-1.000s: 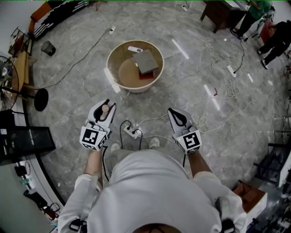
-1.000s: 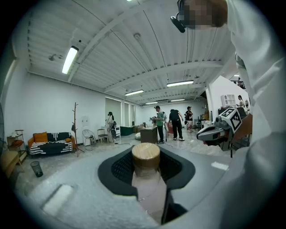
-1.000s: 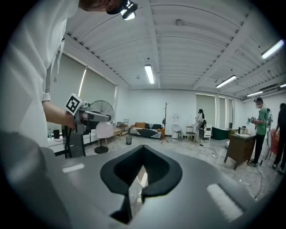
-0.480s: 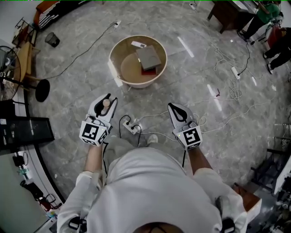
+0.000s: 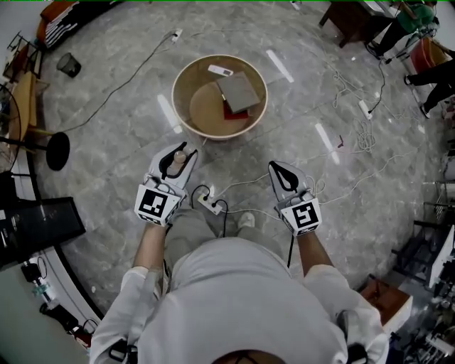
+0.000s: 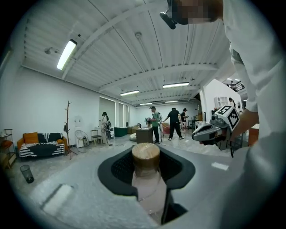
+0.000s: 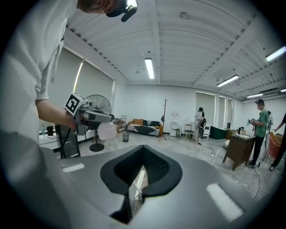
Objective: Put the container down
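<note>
Grey marbled floor (image 5: 106, 135) is filling the head view, with white cables trailing across it and a white power strip (image 5: 207, 205) lying just below centre. At the upper centre of the frame a round tan tub (image 5: 186, 77) is sitting on the floor. It is holding a flat grey box (image 5: 237, 92) that is lying over a red item (image 5: 232, 112), with a small white object (image 5: 220, 70) near its upper rim. A person in a white top (image 5: 234, 298) is standing at the bottom of the frame, holding a gripper out in each hand.

Left of centre, the left gripper (image 5: 175, 151) is pointing towards the tub, well short of it. Its jaws are clamping the container (image 6: 147, 179), a pale bottle with a round wooden-looking lid (image 6: 145, 154) facing towards the jaw tips. The container is being held in the air above the floor.

Right of centre, the right gripper (image 5: 279, 169) is hovering level with the left one, its jaws drawn nearly together to a thin slit with nothing between them. In the upper right corner, other people (image 5: 407, 15) are standing by dark furniture.
</note>
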A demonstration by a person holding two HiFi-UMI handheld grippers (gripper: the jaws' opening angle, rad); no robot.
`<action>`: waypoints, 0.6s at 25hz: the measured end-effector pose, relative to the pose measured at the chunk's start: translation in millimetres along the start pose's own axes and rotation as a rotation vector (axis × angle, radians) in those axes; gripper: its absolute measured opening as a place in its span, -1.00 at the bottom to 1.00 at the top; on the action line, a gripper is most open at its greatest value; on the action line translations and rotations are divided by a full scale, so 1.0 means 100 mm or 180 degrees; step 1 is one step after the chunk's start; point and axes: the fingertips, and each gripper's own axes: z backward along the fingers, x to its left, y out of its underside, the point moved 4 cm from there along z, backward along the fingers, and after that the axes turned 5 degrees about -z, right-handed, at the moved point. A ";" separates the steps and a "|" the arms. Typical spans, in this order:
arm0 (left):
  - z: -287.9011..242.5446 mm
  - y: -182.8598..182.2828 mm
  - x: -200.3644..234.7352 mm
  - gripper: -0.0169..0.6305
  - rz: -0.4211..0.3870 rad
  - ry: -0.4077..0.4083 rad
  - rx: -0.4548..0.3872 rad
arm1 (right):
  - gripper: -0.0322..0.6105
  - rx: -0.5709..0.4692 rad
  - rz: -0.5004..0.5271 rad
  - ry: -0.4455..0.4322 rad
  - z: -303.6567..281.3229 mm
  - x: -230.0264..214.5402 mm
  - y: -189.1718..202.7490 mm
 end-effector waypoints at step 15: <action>-0.58 0.36 1.58 -0.57 -0.0205 0.0799 -0.0075 | -0.89 -0.0017 -0.0105 0.0642 -1.58 0.37 -0.47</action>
